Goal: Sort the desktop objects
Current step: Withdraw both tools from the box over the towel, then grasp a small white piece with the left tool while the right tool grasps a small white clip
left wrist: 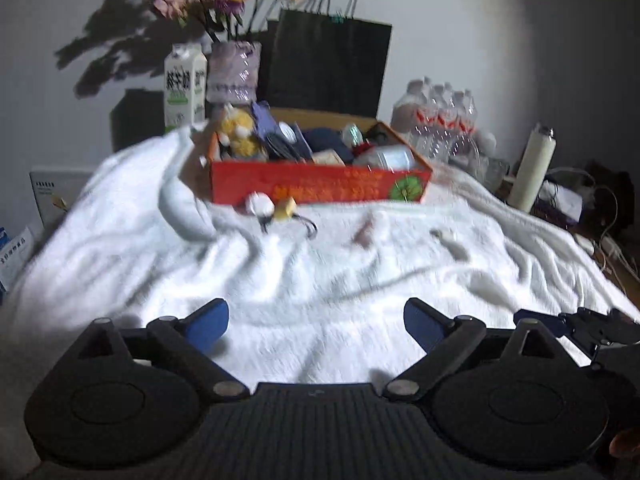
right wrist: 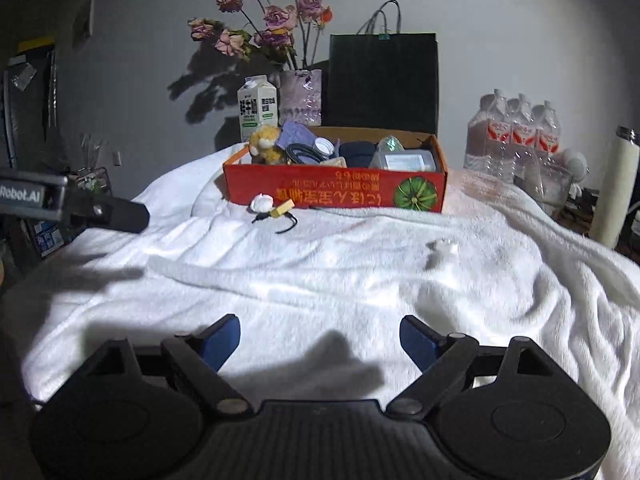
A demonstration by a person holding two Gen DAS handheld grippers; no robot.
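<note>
A: Where did the loose things lie?

B: On the white blanket [right wrist: 320, 280] covering the desk. A white ball [right wrist: 262, 202] and a yellow block [right wrist: 283, 208] with a black cord [right wrist: 288, 225] sat together just in front of the red box [right wrist: 332, 192], near its left front corner. A small white piece [right wrist: 440, 249] lay apart from them, toward the right side of the blanket.

A: And the box?

B: It stood at the far edge, already crowded: a plush toy [right wrist: 266, 144], a clear tub [right wrist: 404, 160], other dark bits I couldn't identify.

A: The tongs?

B: Both stood apart with nothing between them. The left gripper [left wrist: 316, 322] hovered over the near edge of the blanket; the right gripper [right wrist: 320, 338] did the same, beside it.

A: How would those pieces handle?

B: I judged them light. The ball looked soft and likely to squash, so a gentle squeeze across its middle seemed best. The block looked stiffer; its flat sides would suit the pads. The cord was limp and would trail, perhaps snagging the blanket's pile.

A: Any risk?

B: The blanket was rumpled and soft, so pads pressed low might pinch fabric along with the small white piece.
</note>
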